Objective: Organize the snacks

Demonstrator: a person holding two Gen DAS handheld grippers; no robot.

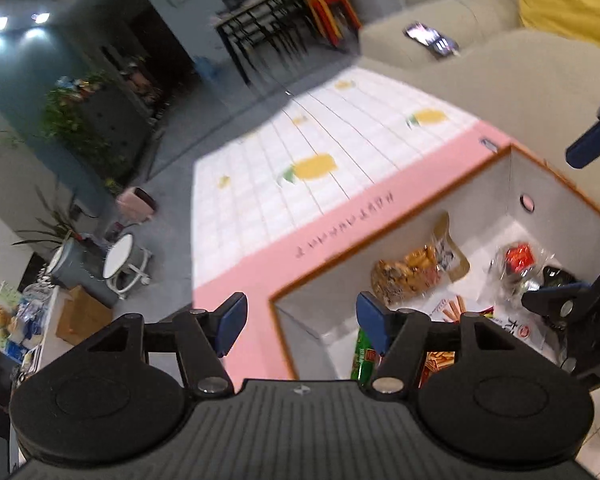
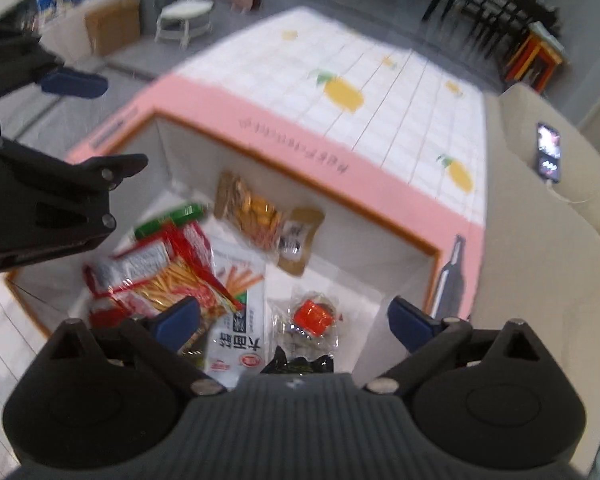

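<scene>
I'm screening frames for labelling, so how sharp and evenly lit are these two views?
Left wrist view: motion blur smears the room and tablecloth; ceiling lights glare at upper left; fisheye bends the box rim. Right wrist view: snack packs such as the red pack are blurred, print barely legible; lighting fairly even.

Between the left fingers [image 1: 370, 322] lay the box [image 1: 384, 236] rim and bare pink bench [image 1: 244, 276]. Beyond the right fingers [image 2: 410, 322], snack packets [image 2: 168, 276] crowded the floor; white wall [image 2: 392, 268] rose ahead.
</scene>
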